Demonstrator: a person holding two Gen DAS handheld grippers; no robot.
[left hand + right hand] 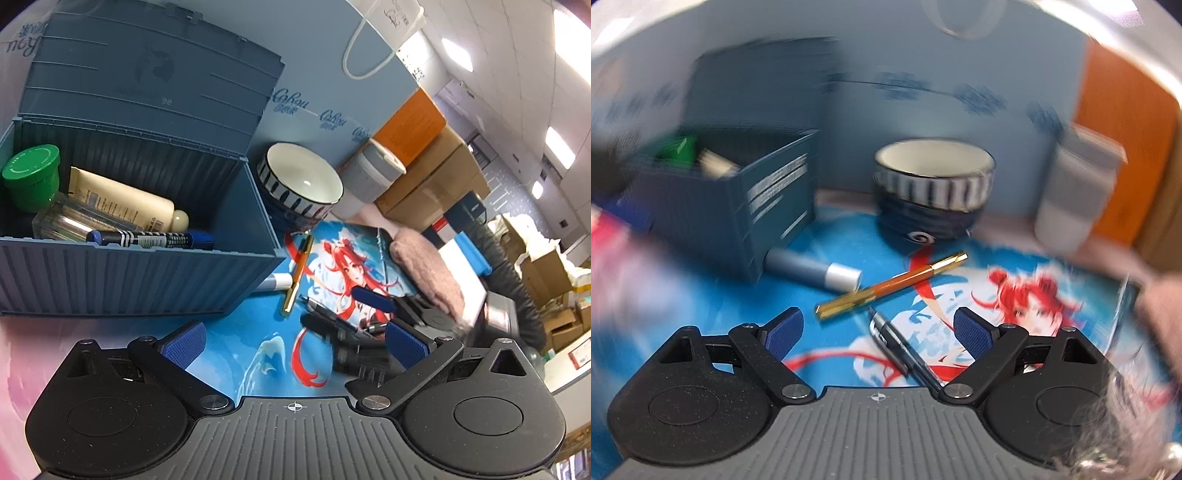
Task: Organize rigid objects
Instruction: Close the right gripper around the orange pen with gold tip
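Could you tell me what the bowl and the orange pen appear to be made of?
The bowl looks like glazed ceramic: a glossy white inside with a highlight and painted dark stripes. The orange pen seems to be metal, or metallic-coated plastic, given its shiny gold ends.

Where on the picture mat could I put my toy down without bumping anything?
Bare mat lies in front of the blue box, left of the gold pen. It is crowded where the gold pen, grey-white tube and black pen lie together, under the open right gripper. The bowl blocks the back. The box is filling up.
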